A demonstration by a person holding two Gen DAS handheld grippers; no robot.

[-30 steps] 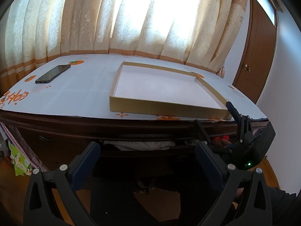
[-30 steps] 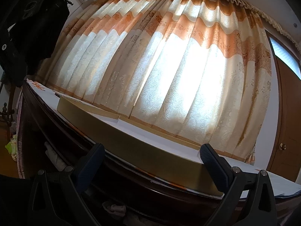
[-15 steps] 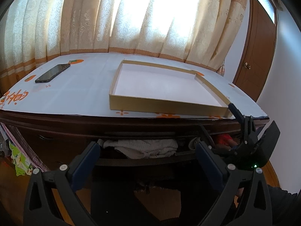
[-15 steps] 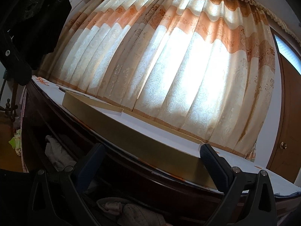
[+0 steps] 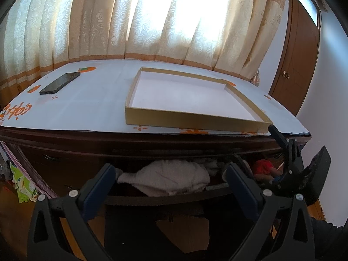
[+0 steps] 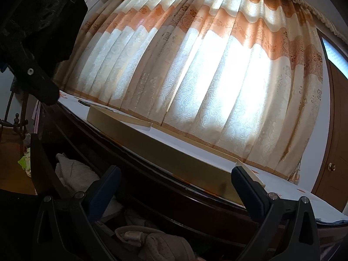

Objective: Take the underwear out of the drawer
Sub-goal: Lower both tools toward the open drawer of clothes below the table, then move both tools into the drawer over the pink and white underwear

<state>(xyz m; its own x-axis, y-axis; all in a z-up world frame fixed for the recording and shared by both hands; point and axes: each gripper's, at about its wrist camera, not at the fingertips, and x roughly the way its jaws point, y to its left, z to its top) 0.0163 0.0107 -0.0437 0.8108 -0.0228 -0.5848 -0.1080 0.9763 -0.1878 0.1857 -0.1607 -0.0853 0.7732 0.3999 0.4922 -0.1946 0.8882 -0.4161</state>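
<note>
the left gripper (image 5: 168, 179) is hovering level with its jaws spread wide and nothing between them. the right gripper (image 6: 174, 182) is tilting upward, fingers (image 6: 248, 188) also gaping apart, gripping nothing, and showing at the left view's right edge.

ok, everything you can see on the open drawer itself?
The drawer sits under the dark wooden tabletop, pulled partly out. Its dark front edge runs between the left gripper's open fingers. Inside lies a pale, crumpled cloth bundle, more light fabric behind it, and something red at the right end. The right gripper, open, hangs at that end; whether it touches the drawer cannot be told. From the right wrist view, rolled pale cloth shows inside.
</note>
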